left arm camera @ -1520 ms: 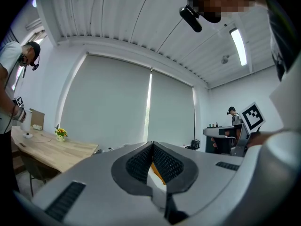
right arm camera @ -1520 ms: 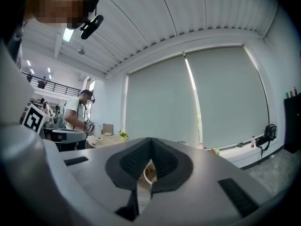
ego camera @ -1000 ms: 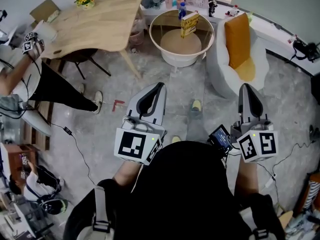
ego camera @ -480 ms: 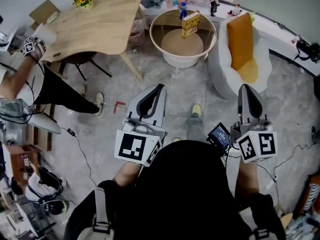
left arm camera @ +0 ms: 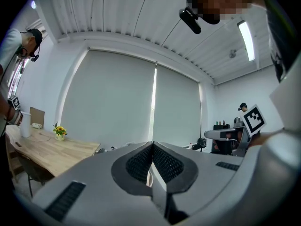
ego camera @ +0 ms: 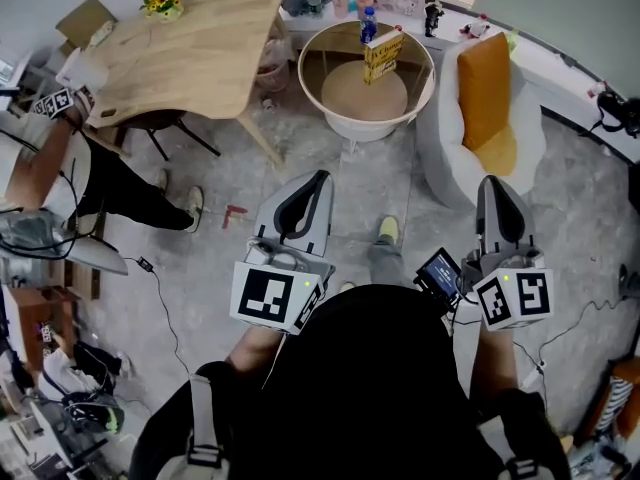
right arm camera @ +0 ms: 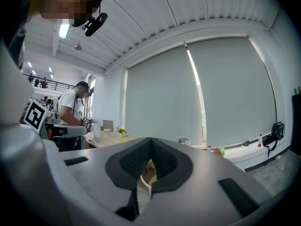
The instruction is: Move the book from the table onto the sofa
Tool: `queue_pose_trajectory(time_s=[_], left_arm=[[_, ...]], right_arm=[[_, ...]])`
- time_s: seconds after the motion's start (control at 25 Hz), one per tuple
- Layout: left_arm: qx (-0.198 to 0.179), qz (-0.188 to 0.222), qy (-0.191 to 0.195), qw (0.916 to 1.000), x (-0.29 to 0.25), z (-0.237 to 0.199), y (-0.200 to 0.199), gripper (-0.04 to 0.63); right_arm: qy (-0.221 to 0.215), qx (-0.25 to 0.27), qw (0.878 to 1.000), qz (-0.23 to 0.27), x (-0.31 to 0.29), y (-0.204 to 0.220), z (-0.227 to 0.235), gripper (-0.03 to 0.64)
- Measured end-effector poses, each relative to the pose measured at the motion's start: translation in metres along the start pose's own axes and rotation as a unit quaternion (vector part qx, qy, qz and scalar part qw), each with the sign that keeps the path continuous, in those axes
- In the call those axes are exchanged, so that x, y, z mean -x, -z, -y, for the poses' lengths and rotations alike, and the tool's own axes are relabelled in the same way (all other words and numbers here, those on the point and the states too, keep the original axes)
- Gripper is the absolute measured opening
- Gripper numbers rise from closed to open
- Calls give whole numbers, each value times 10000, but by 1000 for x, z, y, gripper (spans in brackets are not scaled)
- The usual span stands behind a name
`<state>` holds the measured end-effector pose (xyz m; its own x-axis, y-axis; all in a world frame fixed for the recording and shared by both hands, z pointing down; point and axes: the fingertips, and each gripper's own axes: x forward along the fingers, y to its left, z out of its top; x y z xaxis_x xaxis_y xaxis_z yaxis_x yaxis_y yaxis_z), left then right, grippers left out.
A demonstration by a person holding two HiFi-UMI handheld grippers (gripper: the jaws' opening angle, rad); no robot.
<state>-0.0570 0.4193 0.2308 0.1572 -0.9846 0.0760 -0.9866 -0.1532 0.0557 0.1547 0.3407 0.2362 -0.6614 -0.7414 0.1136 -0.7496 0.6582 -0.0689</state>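
- Since the earlier frame the person has stepped nearer: the round table [ego camera: 352,120] and the sofa [ego camera: 445,143] sit lower in the head view, and both grippers have come along.
- The left gripper [ego camera: 317,178] and the right gripper [ego camera: 493,181] are each pinched closed on nothing.
- The book [ego camera: 383,56] stands upright on the table, well ahead, near a blue bottle [ego camera: 368,23].
- Risk: jaws that arrive unopened would likely topple the book or knock the bottle.
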Motion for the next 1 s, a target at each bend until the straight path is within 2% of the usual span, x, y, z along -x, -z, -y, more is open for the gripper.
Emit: queue_pose_trajectory(time_s=[0.52, 1.0], left_arm=[[181, -112, -15, 9998, -66, -9, 8, 12], [-29, -323, 125, 9994, -121, 6, 9, 12]], right_arm=[[-104, 201, 9994, -258, -53, 6, 39, 12], [-111, 65, 9995, -283, -80, 10, 85, 12]])
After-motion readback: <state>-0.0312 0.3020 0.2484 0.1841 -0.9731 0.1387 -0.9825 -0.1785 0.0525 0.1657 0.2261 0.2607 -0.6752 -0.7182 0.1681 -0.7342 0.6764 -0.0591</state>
